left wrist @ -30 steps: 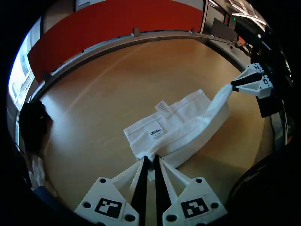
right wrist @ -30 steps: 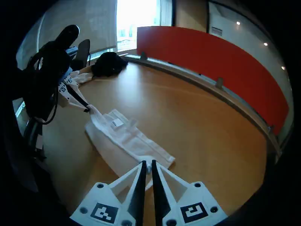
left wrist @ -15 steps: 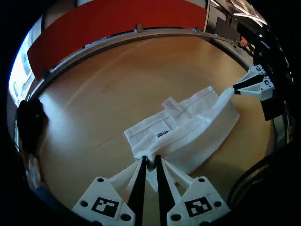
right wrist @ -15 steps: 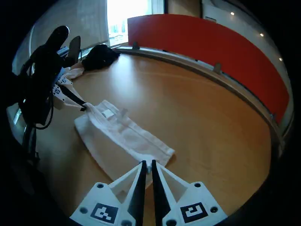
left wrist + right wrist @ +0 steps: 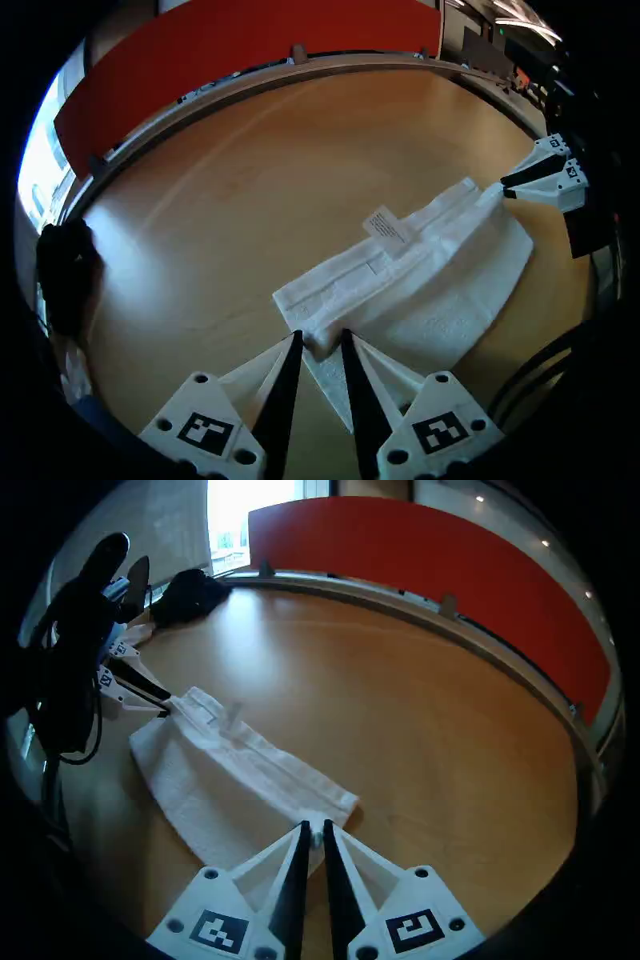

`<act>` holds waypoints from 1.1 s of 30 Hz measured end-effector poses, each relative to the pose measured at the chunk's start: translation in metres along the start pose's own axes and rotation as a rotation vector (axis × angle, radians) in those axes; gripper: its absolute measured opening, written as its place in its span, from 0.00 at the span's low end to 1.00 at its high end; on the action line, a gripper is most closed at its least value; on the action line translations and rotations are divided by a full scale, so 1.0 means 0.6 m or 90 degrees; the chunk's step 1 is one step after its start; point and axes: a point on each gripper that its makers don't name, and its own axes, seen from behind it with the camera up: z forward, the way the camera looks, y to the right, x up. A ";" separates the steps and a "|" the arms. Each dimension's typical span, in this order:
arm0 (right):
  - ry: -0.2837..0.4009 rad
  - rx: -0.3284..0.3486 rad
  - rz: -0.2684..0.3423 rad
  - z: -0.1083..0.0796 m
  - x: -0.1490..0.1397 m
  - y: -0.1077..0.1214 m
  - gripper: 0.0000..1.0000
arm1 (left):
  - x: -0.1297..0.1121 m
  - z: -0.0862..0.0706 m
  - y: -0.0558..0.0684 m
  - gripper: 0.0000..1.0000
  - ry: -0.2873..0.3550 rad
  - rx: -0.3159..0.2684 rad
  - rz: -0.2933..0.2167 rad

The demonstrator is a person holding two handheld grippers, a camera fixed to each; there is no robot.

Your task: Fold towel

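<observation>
A white towel (image 5: 432, 280) lies folded lengthwise on the wooden table (image 5: 240, 184), with a tag (image 5: 388, 226) sticking up from its far edge. My left gripper (image 5: 320, 340) stands at the towel's near corner, its fingers parted, a bunched bit of cloth lying between them. In the right gripper view the towel (image 5: 216, 776) runs from my right gripper (image 5: 315, 837), shut on its near corner, to the left gripper (image 5: 164, 706) at the far end. The right gripper (image 5: 504, 189) also appears at the towel's far corner in the left gripper view.
A red panel (image 5: 448, 568) runs along the table's far rim. A black bag (image 5: 188, 596) sits at one end of the table, also seen as a black bag (image 5: 64, 272) at the left. A person's dark sleeve (image 5: 68, 672) holds the left gripper.
Both grippers have laid the lifted edge down, so the towel now lies flatter and doubled over. The left gripper's fingers have spread apart around the corner.
</observation>
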 end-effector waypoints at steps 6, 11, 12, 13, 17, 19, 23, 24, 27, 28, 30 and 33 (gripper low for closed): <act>-0.002 -0.018 -0.001 0.011 0.003 0.012 0.19 | 0.010 0.007 -0.011 0.38 0.006 0.012 -0.002; 0.002 -0.034 0.000 0.013 0.010 0.024 0.23 | 0.018 0.006 -0.019 0.48 0.011 0.020 -0.002; 0.003 -0.037 0.001 0.013 0.012 0.026 0.24 | 0.019 0.006 -0.021 0.54 0.012 0.021 -0.002; 0.004 -0.039 0.002 0.014 0.013 0.028 0.24 | 0.019 0.005 -0.022 0.59 0.011 0.021 -0.003; 0.008 -0.048 0.006 0.011 0.017 0.035 0.30 | 0.021 0.001 -0.024 0.75 0.012 0.018 -0.013; 0.010 -0.051 0.006 0.008 0.018 0.037 0.36 | 0.022 -0.002 -0.026 0.86 0.014 0.018 -0.019; 0.010 -0.054 0.006 0.003 0.016 0.039 0.52 | 0.022 -0.009 -0.030 0.89 0.016 0.019 -0.030; 0.010 -0.054 0.006 0.001 0.016 0.039 0.60 | 0.021 -0.012 -0.030 0.90 0.017 0.019 -0.032; 0.012 -0.054 0.007 -0.006 0.013 0.036 0.79 | 0.019 -0.019 -0.030 0.91 0.018 0.018 -0.037; 0.013 -0.053 0.009 -0.008 0.012 0.034 0.86 | 0.017 -0.022 -0.029 0.91 0.019 0.017 -0.039; 0.015 -0.052 0.012 -0.014 0.010 0.029 0.93 | 0.013 -0.028 -0.027 0.91 0.022 0.016 -0.044; 0.018 -0.051 0.018 -0.025 0.004 0.022 0.94 | 0.005 -0.039 -0.024 0.92 0.025 0.014 -0.052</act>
